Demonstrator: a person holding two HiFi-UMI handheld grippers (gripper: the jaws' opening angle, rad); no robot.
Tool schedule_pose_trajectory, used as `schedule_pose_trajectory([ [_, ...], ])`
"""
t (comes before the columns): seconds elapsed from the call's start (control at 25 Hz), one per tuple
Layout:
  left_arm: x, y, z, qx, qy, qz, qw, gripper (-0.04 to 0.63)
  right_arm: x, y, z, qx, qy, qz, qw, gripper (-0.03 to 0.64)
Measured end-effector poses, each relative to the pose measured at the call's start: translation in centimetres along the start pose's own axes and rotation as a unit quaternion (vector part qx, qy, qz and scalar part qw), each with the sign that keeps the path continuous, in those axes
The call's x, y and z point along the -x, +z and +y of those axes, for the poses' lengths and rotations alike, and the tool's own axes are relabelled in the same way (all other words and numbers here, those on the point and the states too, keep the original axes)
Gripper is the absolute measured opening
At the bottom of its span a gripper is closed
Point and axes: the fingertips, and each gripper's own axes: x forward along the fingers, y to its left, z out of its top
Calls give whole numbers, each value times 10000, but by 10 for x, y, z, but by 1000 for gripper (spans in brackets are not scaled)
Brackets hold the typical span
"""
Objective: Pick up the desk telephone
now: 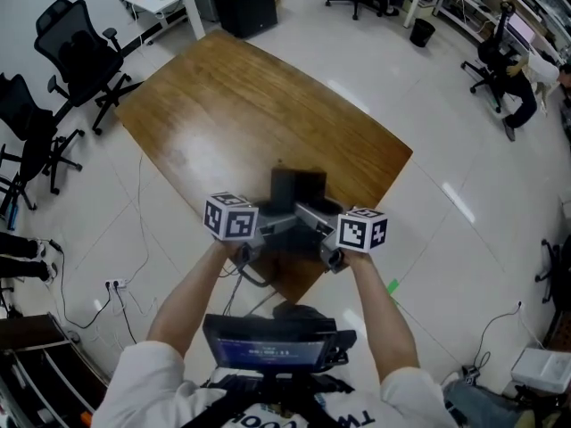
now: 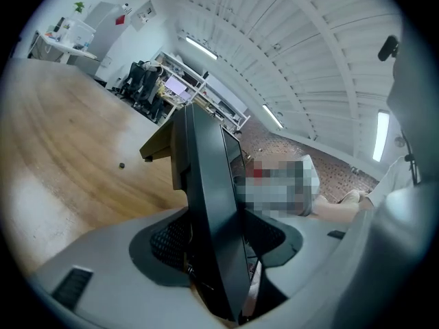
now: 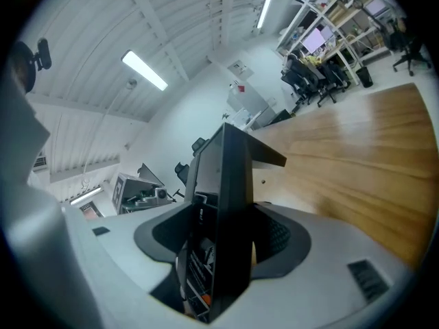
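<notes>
My left claw and right claw reach in from opposite sides and meet on the black desk telephone, at the near corner of the wooden worktop. Black office chairs stand on the white floor off its left corner, and a black cabinet stands beyond its far corner.
</notes>
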Motion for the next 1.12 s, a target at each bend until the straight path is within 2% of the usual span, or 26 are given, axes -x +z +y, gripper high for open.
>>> schedule_pose_trajectory([
  [0.12, 6, 3, -13, -164, -25, -42, 9999, 242, 7, -4, 5, 57, -42, -57, 10000, 264],
  [0.56, 55, 26, -55, -714, -48, -480, 9963, 241, 18, 15, 75, 743, 94, -407, 9964, 264],
  [1.12, 118, 47, -131, -1457, -304, -1041, 9834, 241, 51, 29, 172, 1653, -17, -1037, 9808, 264],
])
